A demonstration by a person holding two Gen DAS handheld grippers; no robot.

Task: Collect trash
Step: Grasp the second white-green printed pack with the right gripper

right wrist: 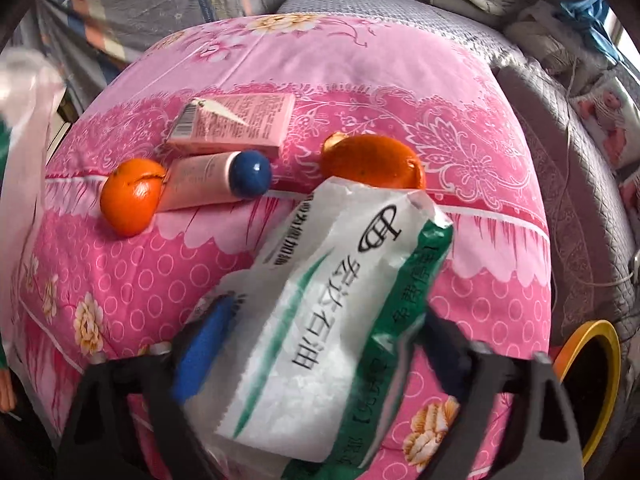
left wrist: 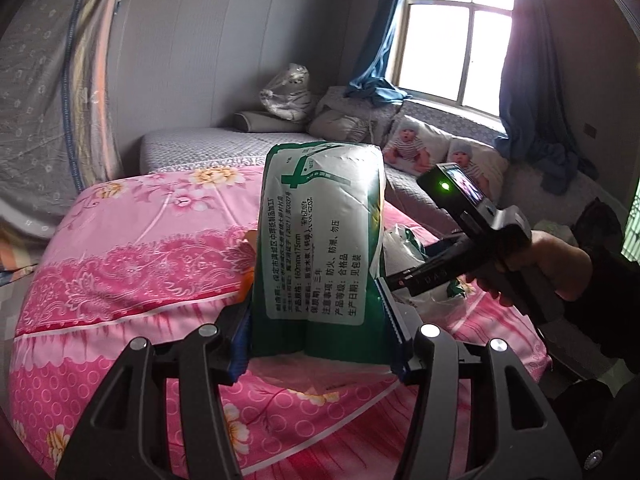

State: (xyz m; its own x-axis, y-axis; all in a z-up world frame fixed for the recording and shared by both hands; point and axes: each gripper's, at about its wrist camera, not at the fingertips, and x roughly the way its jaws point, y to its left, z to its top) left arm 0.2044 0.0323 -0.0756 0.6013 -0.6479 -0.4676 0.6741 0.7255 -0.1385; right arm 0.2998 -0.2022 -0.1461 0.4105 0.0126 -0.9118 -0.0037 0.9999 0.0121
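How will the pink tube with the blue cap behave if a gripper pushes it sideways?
The tube looks round with a ball-like cap, so it may roll. The soft-looking quilt would probably slow it, and the orange beside its tail could block it.

Bare pink quilt (right wrist: 120,280) left of the tissue pack (right wrist: 320,340) gives passage. Beyond it, two oranges (right wrist: 132,196), a tube (right wrist: 208,180) and a carton (right wrist: 240,124) block the way.

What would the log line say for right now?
left gripper: jaws shut on tissue pack, upright | right gripper: jaws around second tissue pack, grip unclear | quilt: oranges, tube, box
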